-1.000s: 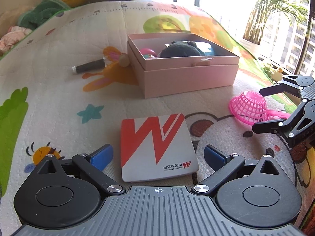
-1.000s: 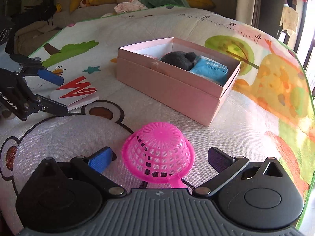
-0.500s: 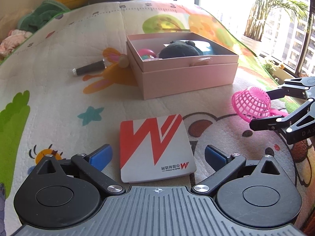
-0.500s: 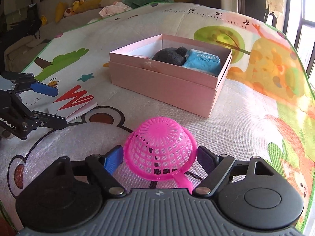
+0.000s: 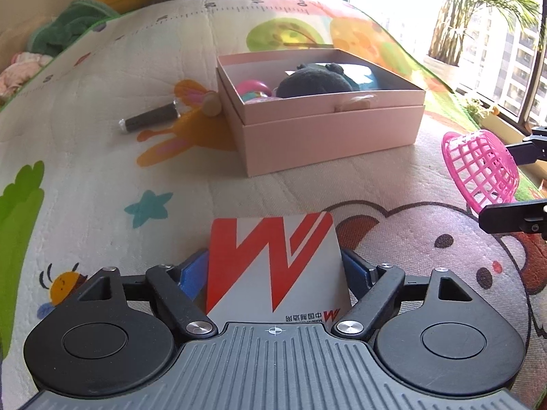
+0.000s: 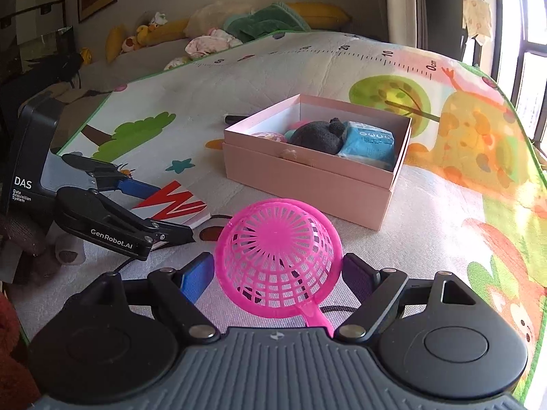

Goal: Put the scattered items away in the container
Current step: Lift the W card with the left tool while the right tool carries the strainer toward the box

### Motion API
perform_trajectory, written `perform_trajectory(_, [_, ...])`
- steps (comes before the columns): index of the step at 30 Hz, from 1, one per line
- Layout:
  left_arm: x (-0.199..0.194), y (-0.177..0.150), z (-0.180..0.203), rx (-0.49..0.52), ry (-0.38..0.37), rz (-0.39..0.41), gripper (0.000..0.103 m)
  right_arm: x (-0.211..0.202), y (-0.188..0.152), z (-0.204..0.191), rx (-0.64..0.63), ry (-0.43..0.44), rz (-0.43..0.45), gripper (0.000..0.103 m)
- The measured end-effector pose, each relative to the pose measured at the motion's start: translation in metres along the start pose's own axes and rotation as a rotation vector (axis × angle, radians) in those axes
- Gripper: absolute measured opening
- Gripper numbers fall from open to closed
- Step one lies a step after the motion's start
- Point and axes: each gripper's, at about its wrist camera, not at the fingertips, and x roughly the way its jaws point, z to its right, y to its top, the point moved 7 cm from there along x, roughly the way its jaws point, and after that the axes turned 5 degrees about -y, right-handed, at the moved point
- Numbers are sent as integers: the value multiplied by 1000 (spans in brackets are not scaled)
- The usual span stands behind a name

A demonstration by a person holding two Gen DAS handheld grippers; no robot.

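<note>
A pink open box (image 5: 328, 136) (image 6: 307, 177) stands on the play mat and holds a dark plush, a blue packet and a pink toy. My left gripper (image 5: 275, 270) is shut on a white card box with a red W (image 5: 273, 256), holding its sides; it also shows in the right wrist view (image 6: 171, 205). My right gripper (image 6: 277, 273) is shut on a pink mesh scoop (image 6: 277, 263) and holds it above the mat; the scoop also shows in the left wrist view (image 5: 478, 167). A dark tube (image 5: 150, 121) lies on the mat left of the box.
A small round wooden piece (image 5: 212, 102) rests against the box's left side. Plush toys, cushions and cloth (image 6: 239, 30) lie beyond the mat's far edge. Windows and a plant (image 5: 485, 7) are on the right.
My left gripper moved forward and closed on the W card box. My right gripper closed on the pink scoop and lifted it off the mat.
</note>
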Motion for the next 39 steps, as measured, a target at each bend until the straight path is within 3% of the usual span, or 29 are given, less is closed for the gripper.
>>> perform_trajectory(5, [-11, 0, 7, 31, -2, 16, 84, -11, 0, -2, 3, -27, 4, 82])
perform_trajectory(10, [-49, 20, 18, 75, -5, 122, 85, -34, 9, -1, -5, -62, 54, 82])
perform_trajectory(15, [-92, 61, 27, 128, 17, 271, 85, -63, 34, 6, 16, -75, 129, 72])
perform_trajectory(17, [-102, 77, 30, 143, 25, 318, 85, -70, 45, 11, 32, -81, 153, 56])
perform_trajectory(19, [-109, 91, 31, 154, 29, 360, 85, -73, 54, 16, 52, -74, 153, 50])
perform_trajectory(21, [-112, 101, 29, 144, 35, 387, 85, -75, 56, 17, 38, -64, 157, 51])
perform_trajectory(22, [-112, 103, 27, 133, 31, 389, 85, -73, 54, 13, 6, -56, 145, 61])
perform_trajectory(23, [-111, 103, 25, 122, 23, 386, 85, -71, 51, 11, -20, -52, 136, 81])
perform_trajectory(25, [-106, 96, 22, 101, 1, 361, 85, -63, 36, -1, -84, -41, 118, 96])
perform_trajectory(29, [-84, 66, 18, 60, -52, 253, 85, -33, 10, -20, -169, -8, 50, 99])
perform_trajectory(35, [-48, 18, 17, 23, -80, 108, 85, 36, -5, -16, -99, 19, -99, 99])
perform_trajectory(39, [-30, -5, 16, 7, -84, 42, 85, 57, -9, -14, -88, 2, -121, 98])
